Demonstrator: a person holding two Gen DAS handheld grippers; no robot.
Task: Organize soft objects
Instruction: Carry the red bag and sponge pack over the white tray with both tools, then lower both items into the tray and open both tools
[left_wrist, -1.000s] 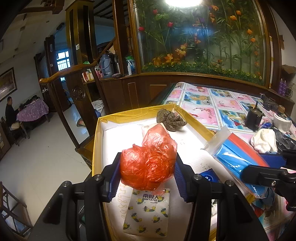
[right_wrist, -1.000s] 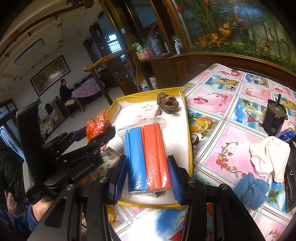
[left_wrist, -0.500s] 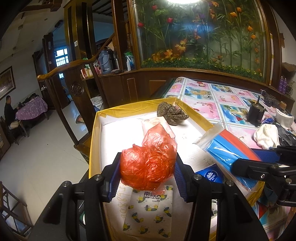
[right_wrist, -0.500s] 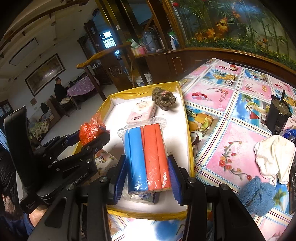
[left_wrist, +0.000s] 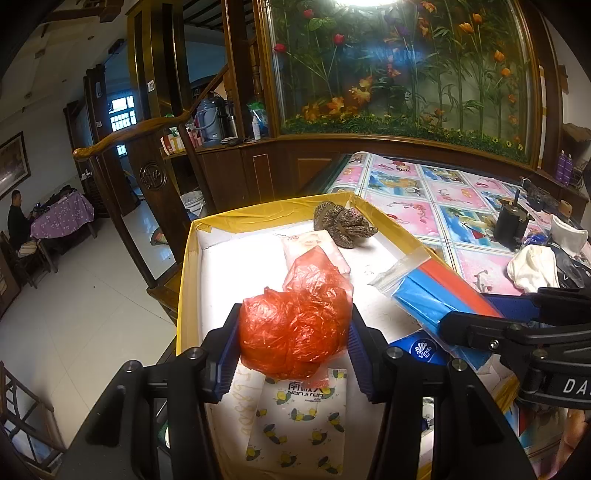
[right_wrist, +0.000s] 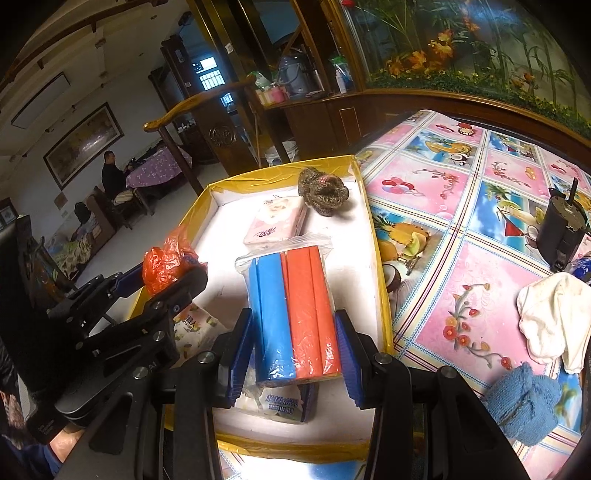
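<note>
My left gripper (left_wrist: 291, 350) is shut on a crumpled red plastic bag (left_wrist: 295, 328) and holds it above the white, yellow-rimmed box (left_wrist: 184, 280). My right gripper (right_wrist: 293, 354) is shut on a clear zip bag of blue and orange packs (right_wrist: 291, 317), held over the box's near right part (right_wrist: 382, 295). In the box lie a pink tissue pack (right_wrist: 275, 221), a brown knitted piece (right_wrist: 323, 190), a lemon-print tissue pack (left_wrist: 299, 424) and a blue tissue pack (right_wrist: 277, 402). The red bag also shows in the right wrist view (right_wrist: 166, 262).
On the flower-patterned tablecloth (right_wrist: 480, 206) to the right lie a white cloth (right_wrist: 550, 325), a blue towel (right_wrist: 524, 402) and a black cup (right_wrist: 565, 232). A wooden cabinet with a flower panel stands behind. The floor drops off left of the box.
Both grippers have moved a little forward over the box with their loads still held. The zip bag now hangs over the blue tissue pack.
</note>
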